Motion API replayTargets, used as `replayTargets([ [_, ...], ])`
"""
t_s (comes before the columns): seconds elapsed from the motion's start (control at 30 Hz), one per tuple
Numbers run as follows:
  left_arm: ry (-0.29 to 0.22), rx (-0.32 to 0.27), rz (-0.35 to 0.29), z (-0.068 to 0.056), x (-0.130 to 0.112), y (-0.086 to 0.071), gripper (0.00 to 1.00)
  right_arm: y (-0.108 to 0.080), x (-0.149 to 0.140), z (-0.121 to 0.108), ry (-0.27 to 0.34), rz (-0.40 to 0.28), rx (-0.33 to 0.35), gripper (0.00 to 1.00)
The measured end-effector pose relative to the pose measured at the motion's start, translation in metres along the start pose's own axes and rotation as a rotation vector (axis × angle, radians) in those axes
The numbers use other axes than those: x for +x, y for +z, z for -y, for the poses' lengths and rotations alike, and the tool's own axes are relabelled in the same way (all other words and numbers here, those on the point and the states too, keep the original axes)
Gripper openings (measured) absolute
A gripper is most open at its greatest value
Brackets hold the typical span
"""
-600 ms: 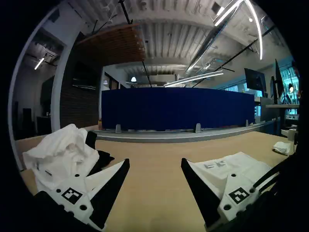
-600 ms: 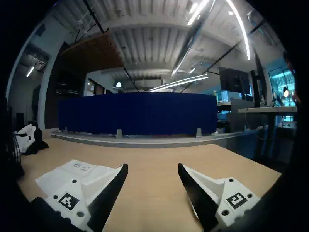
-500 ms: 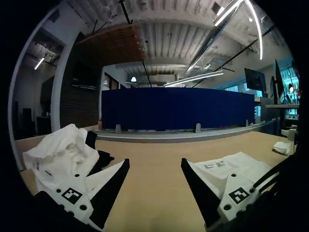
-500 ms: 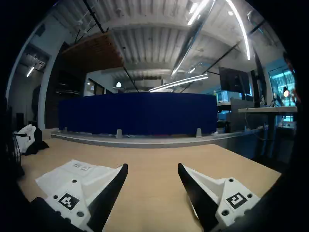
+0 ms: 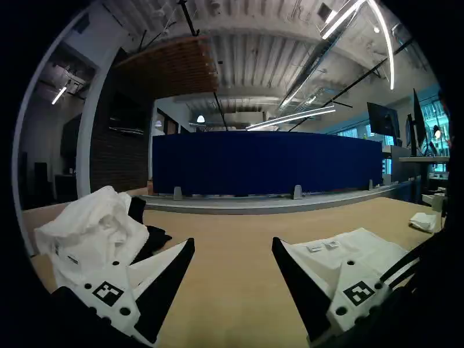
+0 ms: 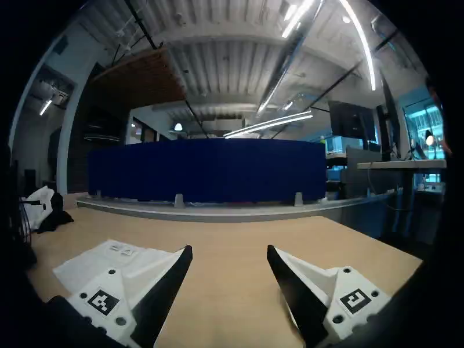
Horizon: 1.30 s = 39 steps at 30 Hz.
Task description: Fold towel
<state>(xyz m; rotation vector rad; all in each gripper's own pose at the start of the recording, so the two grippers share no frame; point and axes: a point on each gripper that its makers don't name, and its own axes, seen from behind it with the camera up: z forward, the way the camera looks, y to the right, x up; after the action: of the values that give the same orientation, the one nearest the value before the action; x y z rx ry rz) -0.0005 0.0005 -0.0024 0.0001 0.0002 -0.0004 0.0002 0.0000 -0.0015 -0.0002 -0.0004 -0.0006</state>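
Two hand-held grippers sit low over a light wooden table (image 5: 232,223) in an open office. The left gripper (image 5: 232,240) has its fingers spread wide with nothing between them; the right gripper (image 6: 228,248) is spread just as wide and holds nothing. A flat white towel (image 5: 362,246) lies on the table between the two, just past the left gripper's right finger. A crumpled white cloth (image 5: 93,223) is heaped beside a black item (image 5: 152,238) farther left. A blue partition (image 5: 261,162) lines the table's far edge.
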Motion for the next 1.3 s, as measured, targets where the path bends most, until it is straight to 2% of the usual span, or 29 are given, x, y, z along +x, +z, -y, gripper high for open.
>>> replayTargets([
  [1.17,0.001,0.003,0.001,-0.0009,0.0009,0.0017,0.99,0.0006,0.0010,0.0022,-0.001,0.000,0.000,0.99],
  [1.3,0.011,0.022,0.011,0.0046,0.0002,0.0039,0.99,0.0003,0.0019,0.0020,-0.006,0.006,-0.003,0.99],
])
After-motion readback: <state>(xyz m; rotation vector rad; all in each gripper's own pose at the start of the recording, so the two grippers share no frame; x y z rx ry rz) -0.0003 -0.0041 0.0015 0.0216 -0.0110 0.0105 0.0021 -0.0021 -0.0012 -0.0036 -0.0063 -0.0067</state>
